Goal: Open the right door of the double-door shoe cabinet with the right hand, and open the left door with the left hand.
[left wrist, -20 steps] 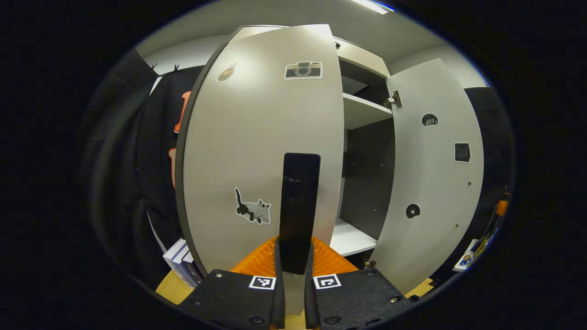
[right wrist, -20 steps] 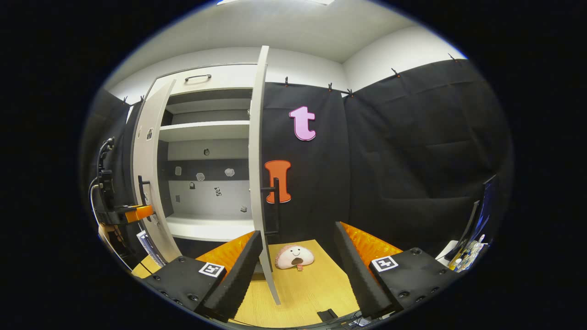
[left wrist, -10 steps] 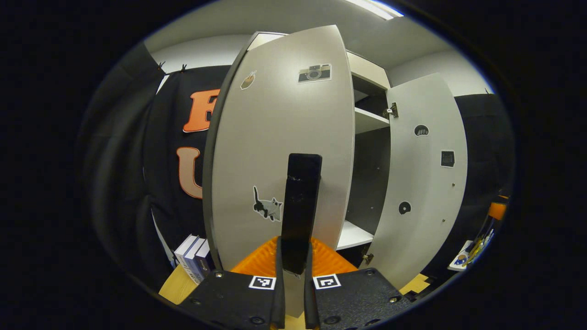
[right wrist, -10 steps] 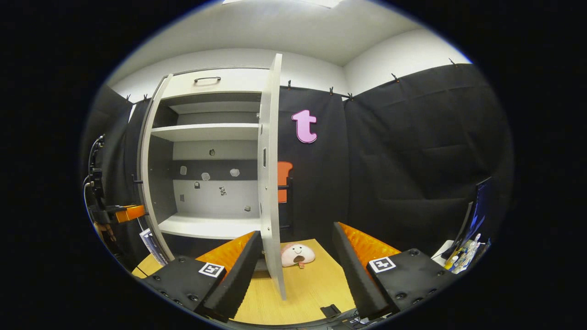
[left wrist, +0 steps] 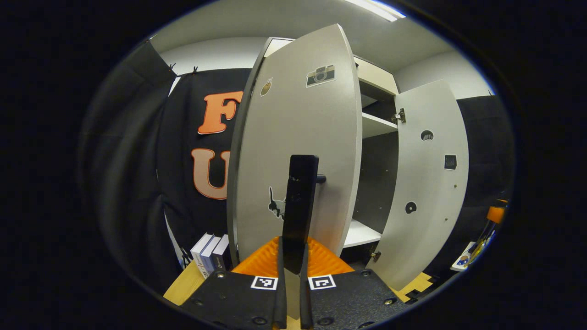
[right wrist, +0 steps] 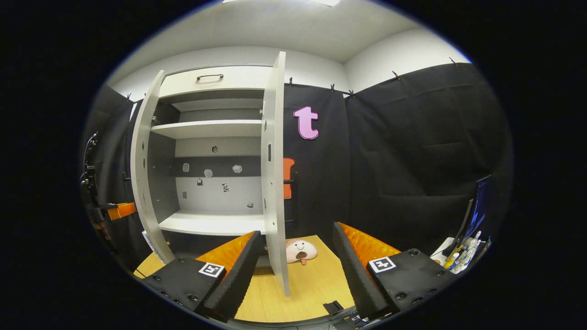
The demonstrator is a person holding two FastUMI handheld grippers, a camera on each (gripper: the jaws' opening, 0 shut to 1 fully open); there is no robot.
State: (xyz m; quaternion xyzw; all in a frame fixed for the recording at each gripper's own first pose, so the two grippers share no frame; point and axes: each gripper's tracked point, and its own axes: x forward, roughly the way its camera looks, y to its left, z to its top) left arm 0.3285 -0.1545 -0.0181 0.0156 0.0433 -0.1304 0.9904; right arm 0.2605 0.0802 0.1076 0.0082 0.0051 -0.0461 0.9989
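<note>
I am working in a staged recording booth, not a home: black cloth clipped along white walls, a lone shoe cabinet on a wooden floor, a plush toy, books and a monitor at the edge.

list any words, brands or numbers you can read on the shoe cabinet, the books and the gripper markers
Readable text: none.
Stickers on the left door: pictures, no words.
Books: spines too small to read.
Square markers: black-and-white patterns, no letters.
</note>
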